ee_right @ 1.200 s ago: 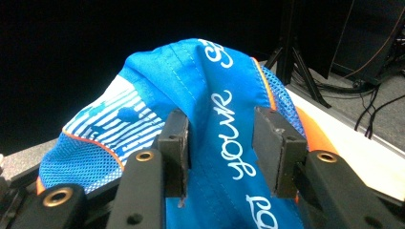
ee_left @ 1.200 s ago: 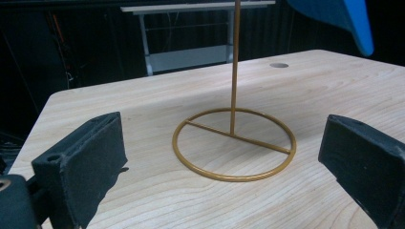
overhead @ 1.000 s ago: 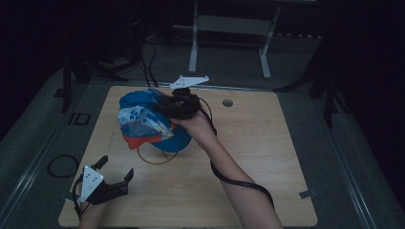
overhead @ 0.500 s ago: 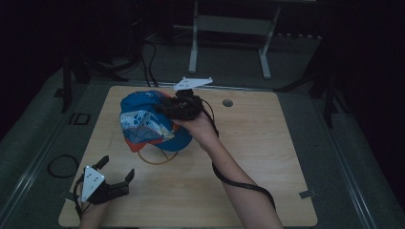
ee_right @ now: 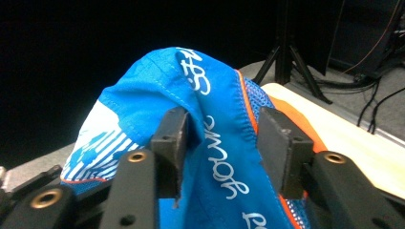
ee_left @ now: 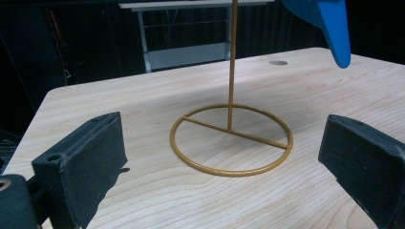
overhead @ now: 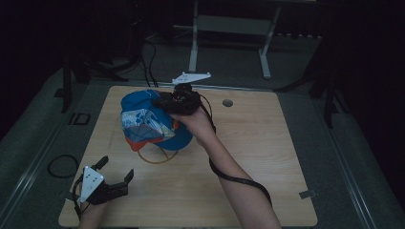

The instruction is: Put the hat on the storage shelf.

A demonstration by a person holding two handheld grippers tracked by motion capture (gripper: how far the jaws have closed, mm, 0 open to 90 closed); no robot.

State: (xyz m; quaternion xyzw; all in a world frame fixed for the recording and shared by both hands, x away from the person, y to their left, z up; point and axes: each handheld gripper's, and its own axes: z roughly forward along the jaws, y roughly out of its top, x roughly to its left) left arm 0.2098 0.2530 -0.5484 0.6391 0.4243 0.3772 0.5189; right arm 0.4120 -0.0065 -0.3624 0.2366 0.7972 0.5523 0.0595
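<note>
A blue cap [overhead: 153, 125] with white and orange patches hangs on a thin gold stand, whose ring base [overhead: 157, 157] lies on the wooden table [overhead: 267, 157]. My right gripper [overhead: 163, 101] is at the cap's top back. In the right gripper view its jaws have just been opening; they stand apart around a fold of blue cap cloth [ee_right: 210, 95] without pinching it, so the right gripper [ee_right: 224, 138] is open. My left gripper [overhead: 116, 167] rests open near the table's front left corner. The left gripper [ee_left: 224, 152] faces the gold ring [ee_left: 231, 171] and pole [ee_left: 232, 62], with the cap's brim [ee_left: 329, 24] above.
A round cable hole [overhead: 228, 102] lies in the table behind the right hand. A metal frame stand [overhead: 229, 28] rises on the floor beyond the far edge. A cable loop [overhead: 61, 165] lies on the floor at the left.
The right hand has shifted slightly at the cap's top, and the cap has settled a touch to the right on the stand. The left gripper has not moved.
</note>
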